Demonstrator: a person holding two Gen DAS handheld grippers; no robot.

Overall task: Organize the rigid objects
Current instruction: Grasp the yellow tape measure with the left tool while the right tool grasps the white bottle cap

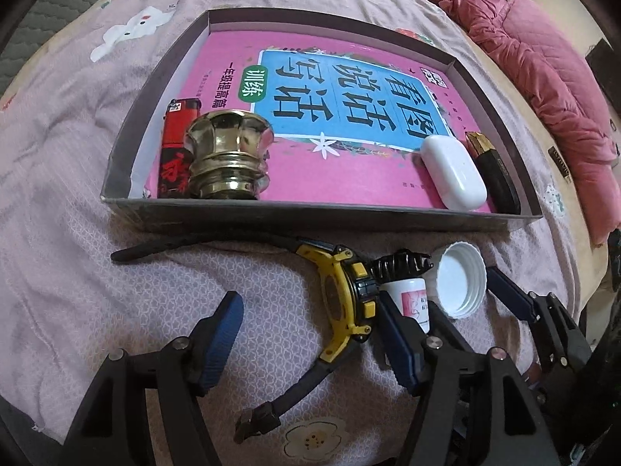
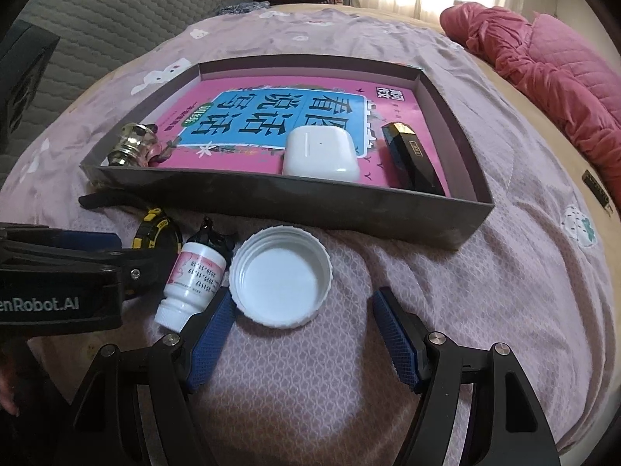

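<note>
A grey shallow box on the bed holds a pink book, a gold knob, a red lighter, a white earbud case and a black-gold lipstick. In front of it lie a yellow-black watch, a black hair claw, a small white bottle and a white lid. My left gripper is open around the watch. My right gripper is open just behind the lid.
The bed has a lilac patterned cover. A pink quilted jacket lies at the far right. A grey padded headboard stands at the left. The right gripper shows in the left wrist view, the left gripper body in the right.
</note>
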